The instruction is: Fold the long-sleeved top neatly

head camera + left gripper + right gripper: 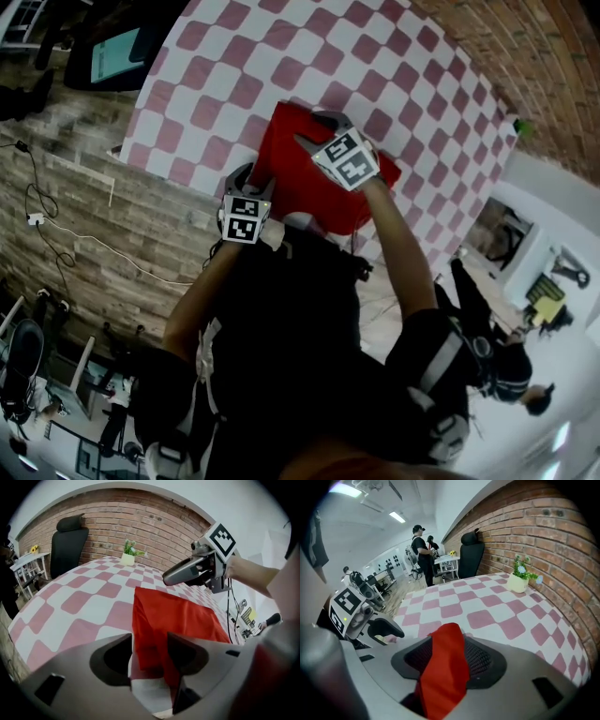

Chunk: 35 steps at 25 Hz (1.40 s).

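Lying folded on the table, the soft, light, limp top sits loose between the parted jaws of left gripper and right gripper; its corners probably offer the best hold.

Left gripper, right gripper angled down, side by side, jaws apart.

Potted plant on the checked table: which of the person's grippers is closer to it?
Right. The right gripper is over the far edge of the red top, toward the potted plant; the left gripper is at its near corner, farther off.
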Each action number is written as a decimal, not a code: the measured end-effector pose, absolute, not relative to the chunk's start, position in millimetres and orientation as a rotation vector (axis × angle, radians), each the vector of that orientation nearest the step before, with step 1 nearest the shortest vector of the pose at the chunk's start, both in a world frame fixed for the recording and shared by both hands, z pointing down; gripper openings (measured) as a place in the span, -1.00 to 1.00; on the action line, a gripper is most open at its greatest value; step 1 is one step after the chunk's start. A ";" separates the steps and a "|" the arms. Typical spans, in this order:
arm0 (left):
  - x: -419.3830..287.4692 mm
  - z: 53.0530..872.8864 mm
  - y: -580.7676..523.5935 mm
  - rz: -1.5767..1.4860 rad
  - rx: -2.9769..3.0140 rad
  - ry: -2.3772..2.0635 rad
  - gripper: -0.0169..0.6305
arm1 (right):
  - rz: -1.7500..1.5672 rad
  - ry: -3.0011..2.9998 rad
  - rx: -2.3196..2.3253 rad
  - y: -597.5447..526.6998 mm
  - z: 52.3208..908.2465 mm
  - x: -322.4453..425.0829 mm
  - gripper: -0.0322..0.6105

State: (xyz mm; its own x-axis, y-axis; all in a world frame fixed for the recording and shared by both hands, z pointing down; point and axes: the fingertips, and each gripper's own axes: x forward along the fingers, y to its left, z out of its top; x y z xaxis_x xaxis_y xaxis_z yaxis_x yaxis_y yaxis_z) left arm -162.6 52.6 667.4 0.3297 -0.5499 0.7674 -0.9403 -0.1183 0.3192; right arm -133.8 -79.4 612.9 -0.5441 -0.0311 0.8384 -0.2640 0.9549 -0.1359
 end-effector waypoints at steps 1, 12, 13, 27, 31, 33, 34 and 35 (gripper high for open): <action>-162.8 670.4 52.6 0.608 1.777 -1.326 -0.27 | 0.302 -2.113 0.190 -80.6 619.1 -133.3 -0.30; -160.4 692.2 55.1 0.589 1.717 -1.270 -0.27 | 0.344 -1.972 0.111 -90.8 671.0 -131.3 -0.27; -159.7 692.7 54.7 0.582 1.714 -1.260 -0.27 | 0.347 -1.962 0.108 -91.2 674.4 -130.6 -0.26; -161.6 697.4 53.2 0.605 1.771 -1.127 -0.62 | 0.369 -1.924 0.069 -93.6 700.5 -125.4 -0.49; -155.5 696.9 49.5 0.625 1.790 -1.114 -0.73 | 0.365 -1.936 0.088 -95.8 701.6 -125.6 -0.62; -156.3 698.0 47.3 0.608 1.781 -1.103 -0.73 | 0.374 -1.948 0.102 -97.9 701.2 -125.5 -0.67; -156.5 698.3 45.8 0.608 1.783 -1.094 -0.73 | 0.388 -1.954 0.105 -98.1 700.9 -125.3 -0.68; -156.6 698.3 44.0 0.618 1.792 -1.084 -0.74 | 0.406 -1.961 0.107 -98.1 700.9 -125.1 -0.69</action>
State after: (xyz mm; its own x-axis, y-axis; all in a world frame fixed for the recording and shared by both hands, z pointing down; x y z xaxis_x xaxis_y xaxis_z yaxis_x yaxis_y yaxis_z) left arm -156.6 44.0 698.3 0.4858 -0.4104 0.7717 -0.8732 -0.1872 0.4501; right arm -125.1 -98.1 700.9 -0.4168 0.1092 0.9024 -0.2579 0.9378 -0.2326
